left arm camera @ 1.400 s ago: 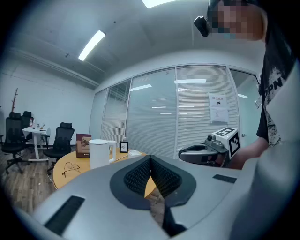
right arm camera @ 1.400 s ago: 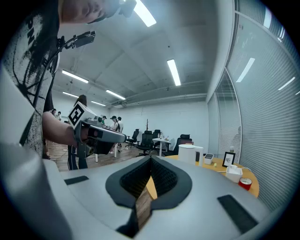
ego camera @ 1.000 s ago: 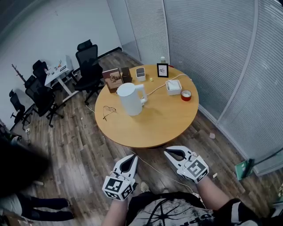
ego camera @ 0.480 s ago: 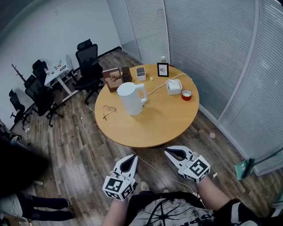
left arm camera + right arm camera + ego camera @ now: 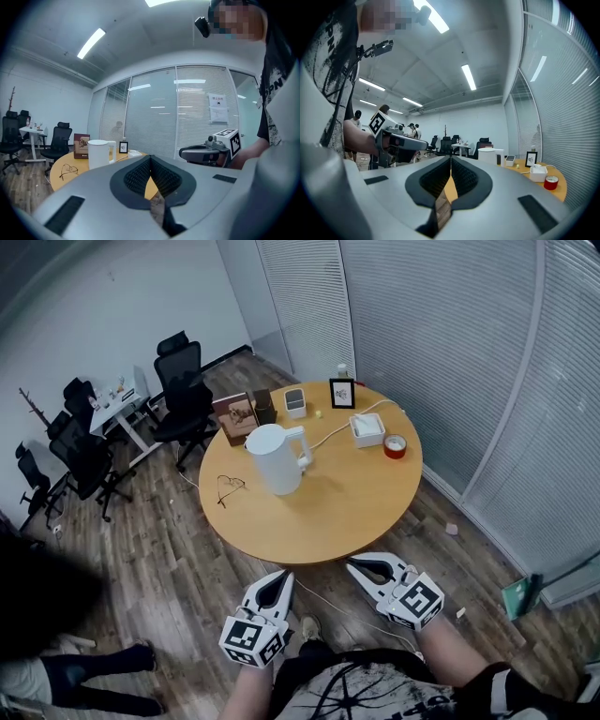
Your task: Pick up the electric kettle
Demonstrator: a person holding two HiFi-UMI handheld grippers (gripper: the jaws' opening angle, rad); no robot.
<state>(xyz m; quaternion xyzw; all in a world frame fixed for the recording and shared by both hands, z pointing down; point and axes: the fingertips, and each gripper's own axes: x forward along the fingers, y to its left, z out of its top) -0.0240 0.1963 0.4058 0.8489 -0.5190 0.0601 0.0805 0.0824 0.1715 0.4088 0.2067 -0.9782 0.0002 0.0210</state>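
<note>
The white electric kettle [image 5: 277,457] stands upright on the round wooden table [image 5: 337,512], left of its middle, handle to the right. The left gripper view shows the kettle [image 5: 100,153] far off, and the right gripper view shows it [image 5: 491,155] past the jaws. Both grippers hang short of the table's near edge, over the floor. My left gripper [image 5: 280,578] is shut with nothing in it. My right gripper [image 5: 357,564] is shut and empty too.
On the table lie eyeglasses [image 5: 228,487], a brown box [image 5: 236,414], a small picture frame [image 5: 342,393], a white box [image 5: 367,428] with a cord, and a red cup [image 5: 395,445]. Black office chairs [image 5: 184,395] stand at the back left. Glass walls with blinds run along the right.
The head view has shifted a little, so the table sits slightly farther up the picture. Both grippers stay shut, almost in the same place.
</note>
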